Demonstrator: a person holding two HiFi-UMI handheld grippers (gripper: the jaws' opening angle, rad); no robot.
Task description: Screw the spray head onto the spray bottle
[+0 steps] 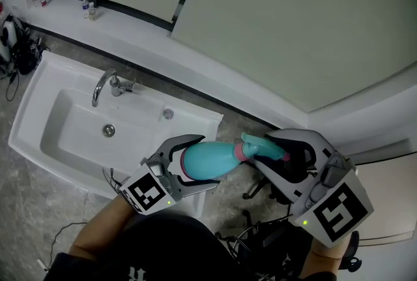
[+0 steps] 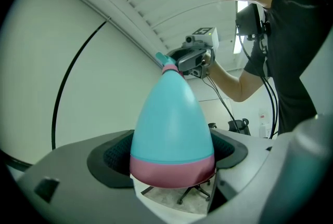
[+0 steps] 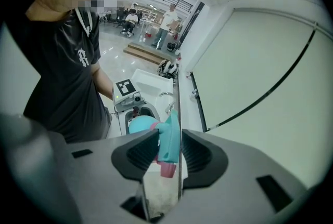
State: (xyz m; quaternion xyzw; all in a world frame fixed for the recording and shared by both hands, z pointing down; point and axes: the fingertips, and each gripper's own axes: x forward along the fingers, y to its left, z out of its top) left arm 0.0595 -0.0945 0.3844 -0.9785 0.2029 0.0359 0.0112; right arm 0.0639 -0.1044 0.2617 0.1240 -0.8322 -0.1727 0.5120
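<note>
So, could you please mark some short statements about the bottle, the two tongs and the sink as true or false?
1. The left tongs grip the spray bottle near its pink base. True.
2. The right tongs are empty. False: they are shut on the spray head.
3. The spray bottle stands upright in the sink. False: it is held about level in the air.
4. The sink has a faucet. True.
</note>
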